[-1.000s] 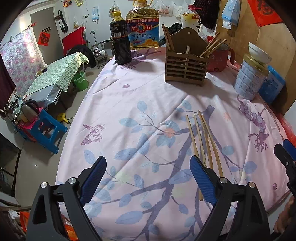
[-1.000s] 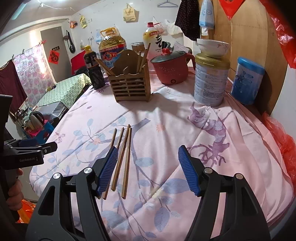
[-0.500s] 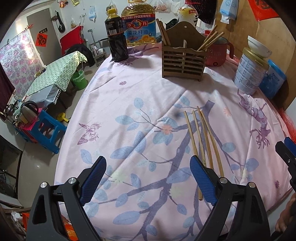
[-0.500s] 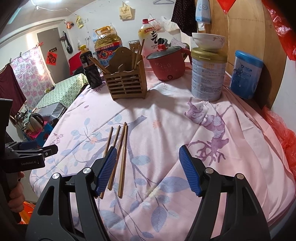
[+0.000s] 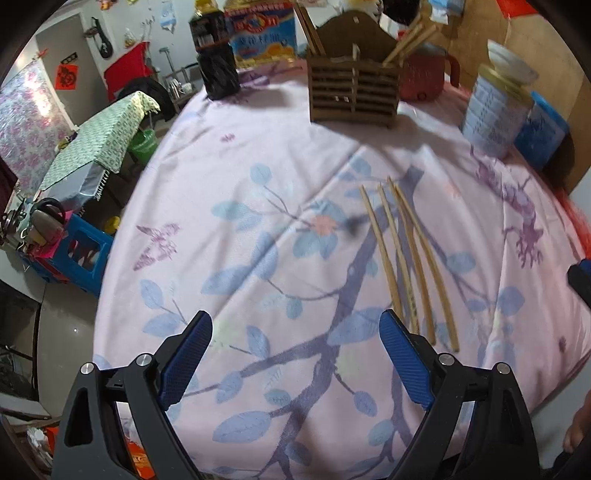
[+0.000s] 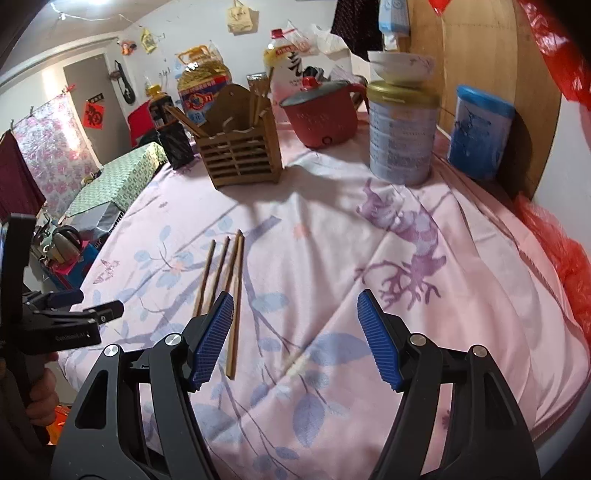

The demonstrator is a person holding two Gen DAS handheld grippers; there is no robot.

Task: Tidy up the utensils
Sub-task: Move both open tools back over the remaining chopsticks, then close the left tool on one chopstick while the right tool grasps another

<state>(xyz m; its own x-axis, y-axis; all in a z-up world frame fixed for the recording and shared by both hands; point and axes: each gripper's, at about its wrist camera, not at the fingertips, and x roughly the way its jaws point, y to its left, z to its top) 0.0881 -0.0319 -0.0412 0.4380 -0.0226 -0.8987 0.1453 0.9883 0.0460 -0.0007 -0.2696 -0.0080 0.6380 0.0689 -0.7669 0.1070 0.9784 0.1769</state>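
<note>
Several wooden chopsticks point(image 5: 406, 258) lie side by side on the pink floral tablecloth; they also show in the right wrist view point(image 6: 225, 280). A slatted wooden utensil holder point(image 5: 354, 92) with a few chopsticks in it stands at the far side, and also shows in the right wrist view point(image 6: 243, 155). My left gripper point(image 5: 295, 354) is open and empty, just left of the chopsticks' near ends. My right gripper point(image 6: 295, 332) is open and empty, its left finger point(image 6: 210, 339) over the chopsticks' near ends. The left gripper also shows at the left of the right wrist view point(image 6: 74, 321).
At the back stand a dark bottle point(image 5: 218, 70), an oil jug point(image 5: 264, 33), a red electric pot point(image 6: 321, 114), a tin point(image 6: 402, 136) with a bowl point(image 6: 400, 68) on it, and a blue canister point(image 6: 480, 136). The table edge drops off on the left.
Both grippers have moved forward over the table toward the chopsticks and holder. Both stay open and empty. The chopsticks have not moved.
</note>
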